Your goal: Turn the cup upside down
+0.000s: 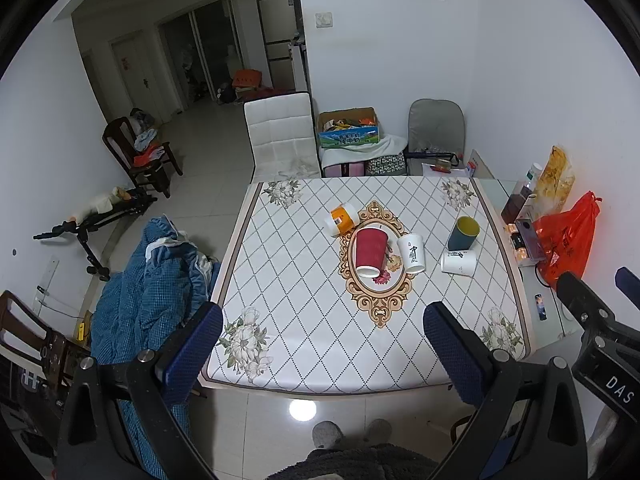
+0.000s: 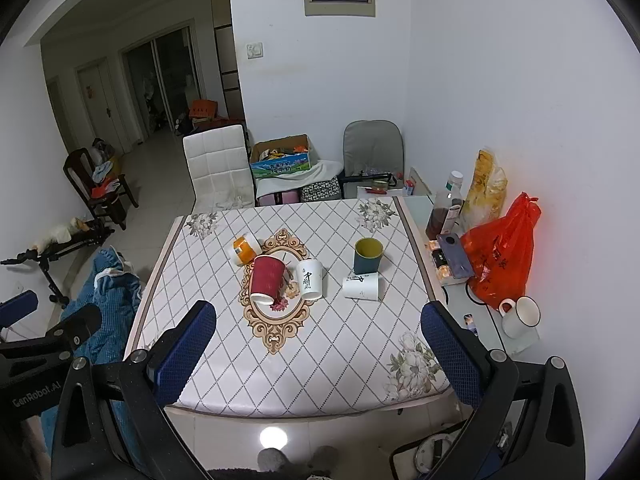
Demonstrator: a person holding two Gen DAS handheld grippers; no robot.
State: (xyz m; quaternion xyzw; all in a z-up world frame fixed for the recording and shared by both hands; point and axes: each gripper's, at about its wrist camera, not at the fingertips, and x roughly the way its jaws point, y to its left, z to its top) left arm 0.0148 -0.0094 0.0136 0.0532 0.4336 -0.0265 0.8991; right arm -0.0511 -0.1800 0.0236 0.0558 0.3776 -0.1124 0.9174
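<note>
Several cups stand on the table [image 1: 280, 280] [image 2: 224, 344]. A red ribbed cup [image 1: 370, 252] [image 2: 267, 280] stands mouth down at the centre. A white printed cup [image 1: 412, 253] [image 2: 309, 279] beside it also stands mouth down. Another white cup [image 1: 459, 262] [image 2: 361, 286] lies on its side. A dark blue mug with a yellow inside [image 1: 464, 233] [image 2: 367, 256] stands upright. An orange and white cup [image 1: 342, 219] [image 2: 244, 250] lies tipped over. My left gripper [image 1: 322, 346] and right gripper [image 2: 318, 340] are both open and empty, held high over the table's near edge.
A red plastic bag [image 2: 502, 260], bottles and a white mug [image 2: 520, 316] sit on the glass side strip at right. A white chair [image 1: 280, 136] and a grey chair [image 1: 436, 128] stand behind the table. A blue quilt [image 1: 148, 292] lies at left.
</note>
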